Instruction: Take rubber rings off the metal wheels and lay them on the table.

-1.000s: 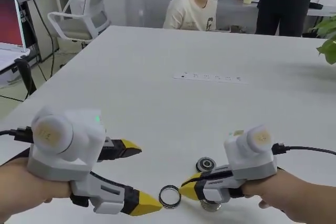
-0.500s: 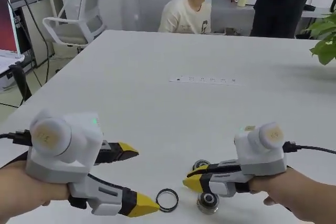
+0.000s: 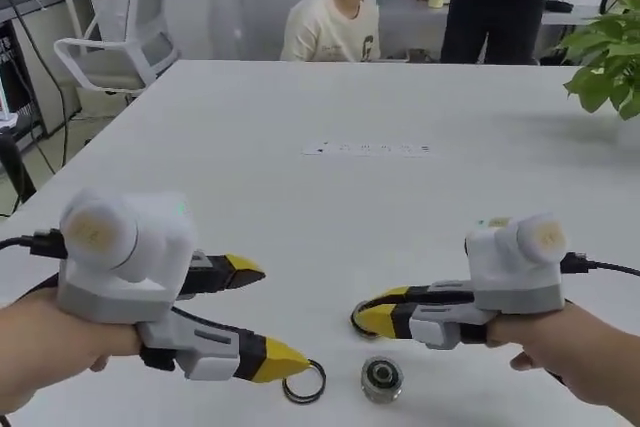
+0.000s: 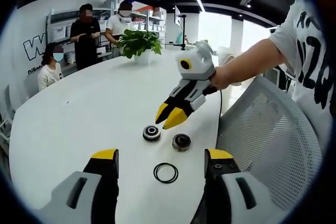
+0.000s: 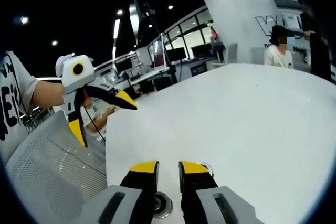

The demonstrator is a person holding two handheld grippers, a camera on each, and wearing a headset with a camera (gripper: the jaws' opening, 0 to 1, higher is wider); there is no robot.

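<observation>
Now, you hold the left hand-held gripper point(image 3: 268, 315) low over the near edge of the white desk point(image 3: 400, 207), and its two yellow-tipped jaws stand wide apart with nothing between them. One loose rubber ring point(image 3: 305, 384) lies flat on the desk just beside the lower jaw tip. In the left gripper view this ring point(image 4: 166, 172) sits in front of the open jaws, about midway between them.

The right hand-held gripper point(image 3: 372, 317) points toward the left one. Its jaws are close together with only a narrow gap, and in the right gripper view point(image 5: 168, 169) they grip nothing.

A grey metal wheel point(image 3: 381, 378) stands on the desk just beside the ring, on the side toward you from the right jaws. A second wheel point(image 4: 151, 132), with a dark band around its rim, lies under the right tips in the left gripper view. The tips hover just above it, and I cannot tell if they touch.

A strip of small marks point(image 3: 365, 148) lies farther out on the desk, and a green plant point(image 3: 605, 67) reaches over the far right corner.
</observation>
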